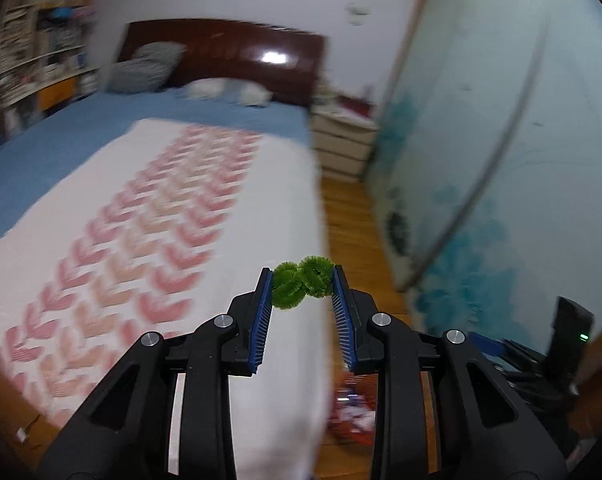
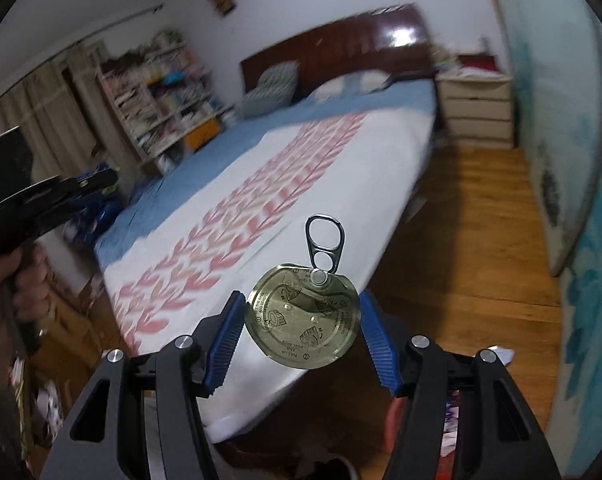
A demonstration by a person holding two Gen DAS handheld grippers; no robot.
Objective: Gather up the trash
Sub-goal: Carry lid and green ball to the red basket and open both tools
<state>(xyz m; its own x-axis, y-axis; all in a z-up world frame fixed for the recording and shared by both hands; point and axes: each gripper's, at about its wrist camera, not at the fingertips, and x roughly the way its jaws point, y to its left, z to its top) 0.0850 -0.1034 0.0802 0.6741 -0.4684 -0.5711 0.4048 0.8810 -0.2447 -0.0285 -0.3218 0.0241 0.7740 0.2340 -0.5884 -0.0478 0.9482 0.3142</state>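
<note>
Green fuzzy pipe cleaner [image 1: 302,283] sits pinched at the left gripper [image 1: 301,286] tips, centre frame. Right gripper [image 2: 301,316] clamps a gold can lid [image 2: 303,318], pull tab up. Behind lies the bed [image 1: 149,216], then its headboard [image 1: 237,56].

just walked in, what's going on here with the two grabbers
A person is collecting trash in a bedroom with a gripper in each hand. The left gripper is shut on a green fuzzy twist. The right gripper holds a pull-tab can lid by its edges. Both are raised beside the bed.
</note>
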